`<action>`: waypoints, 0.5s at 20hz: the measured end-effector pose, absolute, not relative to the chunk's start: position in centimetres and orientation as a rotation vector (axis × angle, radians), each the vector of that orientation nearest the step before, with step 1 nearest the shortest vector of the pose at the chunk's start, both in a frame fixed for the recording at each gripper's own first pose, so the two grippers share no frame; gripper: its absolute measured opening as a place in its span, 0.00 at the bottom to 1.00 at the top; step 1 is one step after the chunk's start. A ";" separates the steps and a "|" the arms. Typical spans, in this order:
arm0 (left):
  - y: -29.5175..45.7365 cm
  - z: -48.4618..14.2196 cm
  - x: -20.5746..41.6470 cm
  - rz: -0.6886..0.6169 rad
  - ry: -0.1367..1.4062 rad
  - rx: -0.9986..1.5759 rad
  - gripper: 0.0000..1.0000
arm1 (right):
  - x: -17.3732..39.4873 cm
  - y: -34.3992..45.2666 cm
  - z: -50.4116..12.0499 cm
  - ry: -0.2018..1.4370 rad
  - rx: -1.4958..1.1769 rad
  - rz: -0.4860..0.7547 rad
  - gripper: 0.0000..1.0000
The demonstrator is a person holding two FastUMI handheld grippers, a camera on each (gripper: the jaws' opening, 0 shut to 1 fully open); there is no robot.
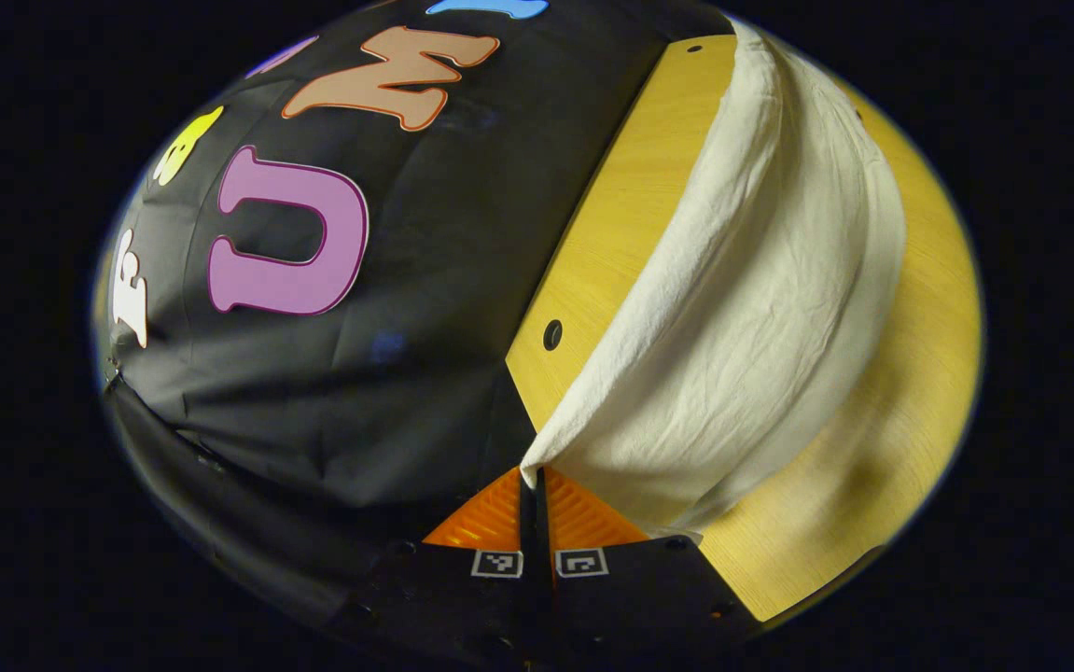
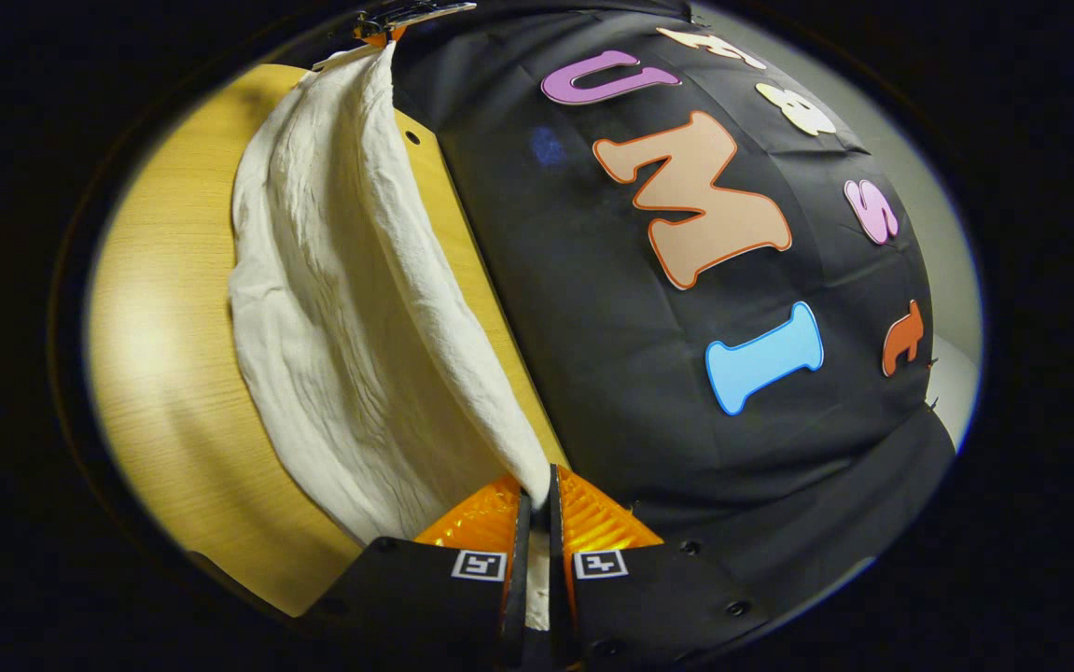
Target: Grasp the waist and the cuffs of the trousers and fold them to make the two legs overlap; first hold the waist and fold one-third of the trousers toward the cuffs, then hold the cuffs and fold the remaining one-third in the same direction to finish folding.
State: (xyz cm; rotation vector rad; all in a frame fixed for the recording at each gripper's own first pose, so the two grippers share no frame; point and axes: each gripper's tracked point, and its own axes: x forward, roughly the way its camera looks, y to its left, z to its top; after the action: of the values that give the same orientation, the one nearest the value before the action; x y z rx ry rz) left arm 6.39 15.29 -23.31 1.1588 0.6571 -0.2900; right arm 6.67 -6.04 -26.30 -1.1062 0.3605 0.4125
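So at this point I had both tongs clamped on the white trousers [image 1: 760, 308], one at each end of the same long edge. My left tongs [image 1: 534, 481] were pinched tight on a corner of the cloth, fingers pressed together with the fabric coming out right at the tips. Same deal with my right tongs [image 2: 537, 499], where you could see a strip of cloth caught between the two fingers. In the right gripper view the left tongs [image 2: 397, 21] showed up at the far end of the trousers, holding its corner up too.

The edge I was holding was lifted off the wooden surface [image 1: 872, 485] and stretched between the two tongs, while the rest of the trousers sagged down and lay on the surface below it, on the side away from the black booth wall [image 1: 406, 373].

As for progress, I'd say I was still in the first stage, bringing one leg over onto the other. The cloth looked long and narrow, so the legs may have been partly doubled already, but I honestly couldn't tell which end was waist and which was cuffs. Neither of the two one-third folds looked done yet.
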 end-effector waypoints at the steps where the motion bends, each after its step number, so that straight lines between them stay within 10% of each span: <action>1: 15.2 -23.7 7.4 -0.297 0.656 1.149 0.00 | 7.5 -5.8 -26.6 0.368 -1.111 0.408 0.12; 10: 14.2 -30.7 12.6 -0.342 0.712 1.080 0.00 | 12.2 -4.3 -33.8 0.495 -1.133 0.392 0.12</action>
State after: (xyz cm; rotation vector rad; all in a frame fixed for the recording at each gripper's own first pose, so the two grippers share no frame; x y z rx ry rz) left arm 12.57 14.25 -30.66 1.0798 0.7120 -0.3418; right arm 12.22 -4.33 -33.79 -1.1334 0.4947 0.3919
